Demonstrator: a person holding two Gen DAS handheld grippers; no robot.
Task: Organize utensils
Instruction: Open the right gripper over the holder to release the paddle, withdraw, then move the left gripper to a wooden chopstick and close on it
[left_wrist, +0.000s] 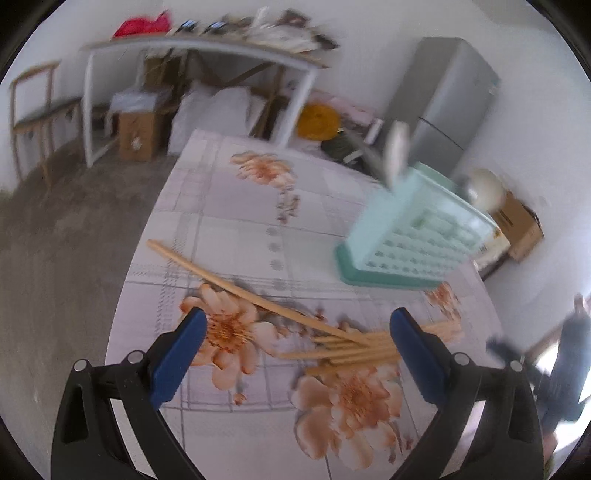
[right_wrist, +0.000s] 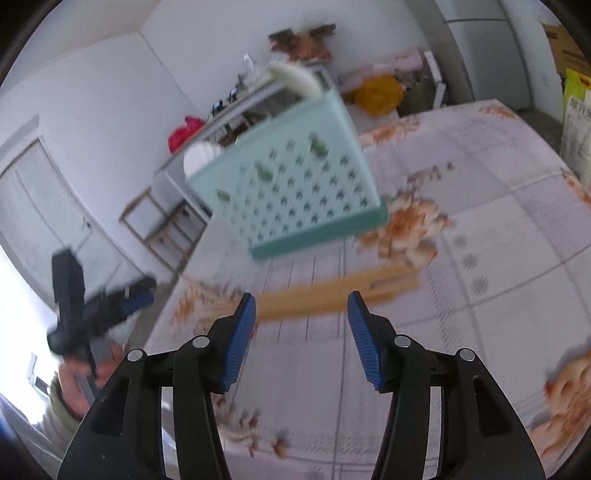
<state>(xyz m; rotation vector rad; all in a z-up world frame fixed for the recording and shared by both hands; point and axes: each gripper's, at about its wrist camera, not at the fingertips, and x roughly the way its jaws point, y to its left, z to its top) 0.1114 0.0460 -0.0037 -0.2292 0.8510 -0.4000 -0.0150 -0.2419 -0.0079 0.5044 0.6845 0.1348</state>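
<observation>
1. Floral oilcloth covered the table (left_wrist: 229, 206), with a cluttered white desk (left_wrist: 199, 48), a chair and a grey fridge (left_wrist: 447, 99) behind it in a bare room.
2. Your mint holder (left_wrist: 417, 236) stood upright toward the far right side of the table, already carrying 2 white spoon-like pieces (left_wrist: 397, 147) at its top, so it seemed to be the place everything belongs.
3. Your chopsticks (left_wrist: 347, 347) lay loose on the cloth in front of the holder, fanned out, 1 long stick angled away to the left.
4. Your left gripper (left_wrist: 295, 343) hung above them with its jaws spread wide and nothing in them; its right pad overlapped the bundle in view.
5. Your right gripper (right_wrist: 301, 325) faced the same sticks (right_wrist: 332, 295), about half spread and empty, likely lining up a pinch across the bundle.
</observation>
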